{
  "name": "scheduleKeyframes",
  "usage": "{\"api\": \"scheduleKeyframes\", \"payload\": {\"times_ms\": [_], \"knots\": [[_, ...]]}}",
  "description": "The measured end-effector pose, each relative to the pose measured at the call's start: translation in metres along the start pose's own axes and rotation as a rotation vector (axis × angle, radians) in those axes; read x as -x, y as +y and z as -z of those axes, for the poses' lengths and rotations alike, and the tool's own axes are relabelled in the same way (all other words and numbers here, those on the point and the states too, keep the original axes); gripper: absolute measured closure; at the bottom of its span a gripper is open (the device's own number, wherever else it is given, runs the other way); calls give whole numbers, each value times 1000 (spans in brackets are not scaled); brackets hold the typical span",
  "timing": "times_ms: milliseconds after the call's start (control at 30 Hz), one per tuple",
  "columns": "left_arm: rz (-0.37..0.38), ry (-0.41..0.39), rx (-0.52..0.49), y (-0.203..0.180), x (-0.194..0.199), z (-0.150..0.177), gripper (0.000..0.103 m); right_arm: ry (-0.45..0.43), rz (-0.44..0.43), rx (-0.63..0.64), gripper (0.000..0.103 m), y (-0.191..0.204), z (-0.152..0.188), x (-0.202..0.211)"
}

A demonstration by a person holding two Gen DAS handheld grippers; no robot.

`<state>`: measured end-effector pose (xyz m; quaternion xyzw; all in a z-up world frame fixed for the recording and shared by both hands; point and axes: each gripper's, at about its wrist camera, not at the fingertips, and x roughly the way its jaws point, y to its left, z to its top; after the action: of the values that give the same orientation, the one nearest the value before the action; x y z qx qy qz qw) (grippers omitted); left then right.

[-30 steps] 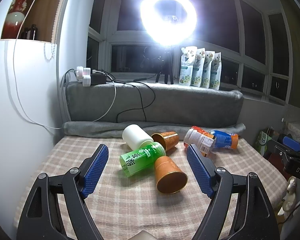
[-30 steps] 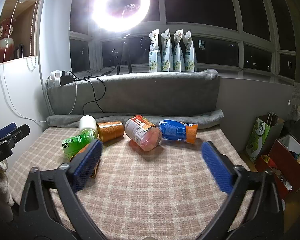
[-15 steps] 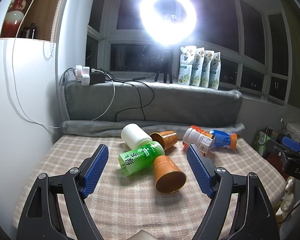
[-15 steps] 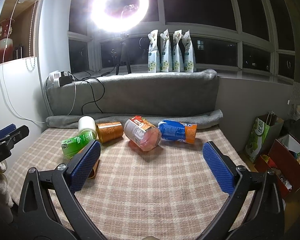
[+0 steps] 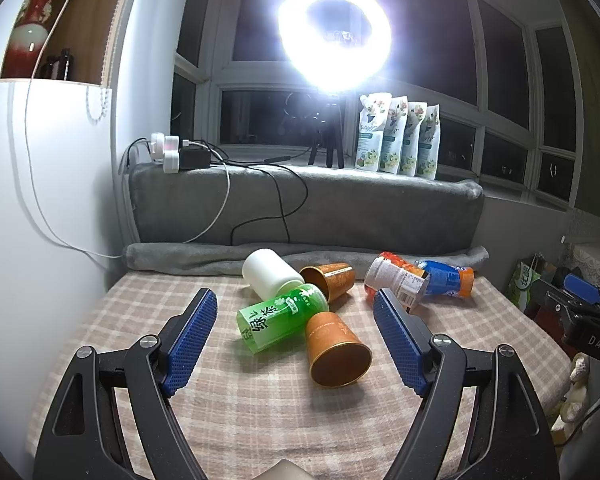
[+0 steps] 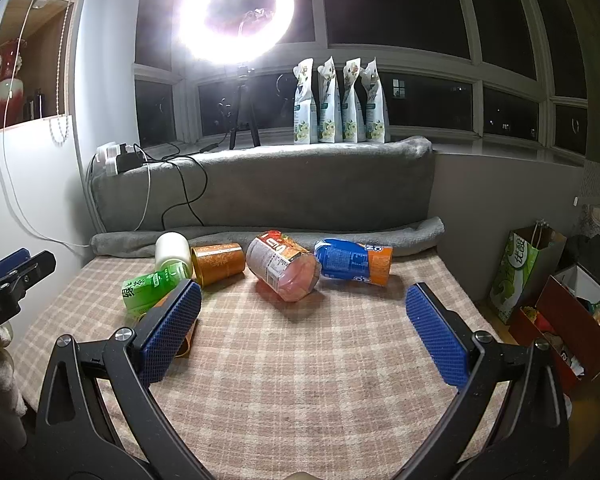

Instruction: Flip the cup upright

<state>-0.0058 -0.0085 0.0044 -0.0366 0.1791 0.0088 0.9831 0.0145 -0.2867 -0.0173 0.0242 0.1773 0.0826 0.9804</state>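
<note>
Several cups lie on their sides on the checked cloth [image 5: 260, 420]. In the left wrist view a copper cup [image 5: 334, 350] lies nearest with its mouth towards me, beside a green cup [image 5: 282, 314], a white cup [image 5: 270, 272] and a second copper cup [image 5: 330, 278]. My left gripper [image 5: 294, 320] is open and empty, its jaws either side of the green and near copper cups, short of them. My right gripper [image 6: 304, 314] is open and empty, in front of a red-labelled cup [image 6: 282, 266] and a blue-orange cup [image 6: 354, 262]. Its left finger hides most of the near copper cup.
A grey cushion [image 6: 260, 188] and rolled blanket [image 5: 204, 258] back the surface. Chargers and cables [image 5: 172, 154] sit on the cushion's left end. A ring light [image 5: 334, 38] and several pouches [image 5: 398, 138] stand on the sill. Bags and boxes [image 6: 556, 296] stand on the floor, right.
The left gripper has drawn slightly nearer the cups and the right gripper has shifted a little; both stay open. The cups have not moved.
</note>
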Motion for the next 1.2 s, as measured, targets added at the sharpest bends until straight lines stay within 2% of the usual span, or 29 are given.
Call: {"api": "scheduleKeyframes", "payload": {"times_ms": [800, 1200], "knots": [[4, 0, -4, -2, 2, 0, 23, 8, 0, -4, 0, 0, 1, -4], [5, 9, -5, 0, 1, 4, 23, 51, -24, 7, 0, 7, 11, -17]]}}
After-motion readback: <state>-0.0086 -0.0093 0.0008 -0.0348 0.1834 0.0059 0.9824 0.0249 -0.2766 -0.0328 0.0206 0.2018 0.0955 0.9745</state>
